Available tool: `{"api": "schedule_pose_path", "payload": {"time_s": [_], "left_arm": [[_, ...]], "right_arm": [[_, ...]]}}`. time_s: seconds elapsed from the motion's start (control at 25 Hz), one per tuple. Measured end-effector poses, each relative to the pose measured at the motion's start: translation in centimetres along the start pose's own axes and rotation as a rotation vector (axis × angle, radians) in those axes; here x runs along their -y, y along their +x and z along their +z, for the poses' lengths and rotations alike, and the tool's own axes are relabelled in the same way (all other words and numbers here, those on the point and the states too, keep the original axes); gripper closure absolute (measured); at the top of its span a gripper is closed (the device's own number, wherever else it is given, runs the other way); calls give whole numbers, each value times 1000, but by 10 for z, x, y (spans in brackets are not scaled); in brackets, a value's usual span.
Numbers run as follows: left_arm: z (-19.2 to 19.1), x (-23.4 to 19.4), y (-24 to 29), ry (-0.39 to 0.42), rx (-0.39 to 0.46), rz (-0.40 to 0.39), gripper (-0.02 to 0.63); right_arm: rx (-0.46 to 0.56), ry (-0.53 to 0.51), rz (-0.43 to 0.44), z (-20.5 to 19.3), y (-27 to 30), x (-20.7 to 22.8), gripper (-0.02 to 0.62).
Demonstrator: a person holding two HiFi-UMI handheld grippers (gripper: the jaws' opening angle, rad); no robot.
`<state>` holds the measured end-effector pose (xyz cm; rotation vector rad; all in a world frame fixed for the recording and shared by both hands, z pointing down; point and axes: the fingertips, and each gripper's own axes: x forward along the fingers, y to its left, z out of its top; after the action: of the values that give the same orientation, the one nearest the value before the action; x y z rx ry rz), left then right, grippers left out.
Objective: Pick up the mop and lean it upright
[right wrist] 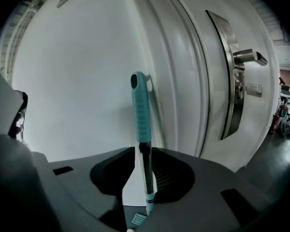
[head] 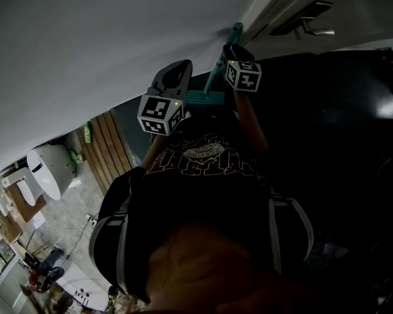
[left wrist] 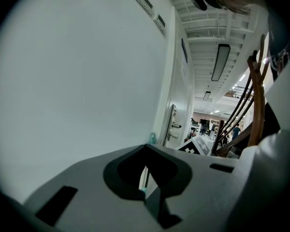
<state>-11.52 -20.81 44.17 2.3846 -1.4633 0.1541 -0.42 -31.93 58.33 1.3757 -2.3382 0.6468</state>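
The right hand-held gripper (right wrist: 141, 154) is seen closed on the mop (right wrist: 141, 108), with the chrome shaft pinched between its jaws just below the teal grip. The left hand-held gripper (left wrist: 146, 167) is held with its jaws brought together on nothing (only a thin slit of background shows between them).

The leaning step is judged to be nearly done. The mop is carried upright at the centre of the right gripper view. Its teal top appears to rest against the white wall (right wrist: 72, 91), just left of the door (right wrist: 193, 81).

Next, the lean should be checked. The jaws should then be parted and drawn straight back, so that the shaft is not dragged along.

The mop is made up of a slim shiny shaft, a ribbed teal grip with a hanging hole at its tip, and a flat teal mop head (head: 203, 98). The mop head is seen between the two grippers in the upper middle of the head view.
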Motion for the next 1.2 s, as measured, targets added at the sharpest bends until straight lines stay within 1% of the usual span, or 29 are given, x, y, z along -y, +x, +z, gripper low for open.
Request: {"api": "schedule_pose_path", "payload": {"time_s": [0.32,0.48,0.6,0.84,1.2], "left_arm": [[0,2,-4,2,0,-19,558],[3,2,-9,8,7,-37,558],[3,4,-13,9,10,-58,558],[-3,10,-20,25,-2,-113,558],[-11,21,-31,52,-9,-177,558]], "right_arm": [[34,-31,11,10,-14,-10,483],[68,-31,8,16,-29,-17,533],[89,-40,6,20,-42,-25,553],[137,-30,-1,25,-71,-43,572],[195,-18,31,19,-119,-83,577]]}}
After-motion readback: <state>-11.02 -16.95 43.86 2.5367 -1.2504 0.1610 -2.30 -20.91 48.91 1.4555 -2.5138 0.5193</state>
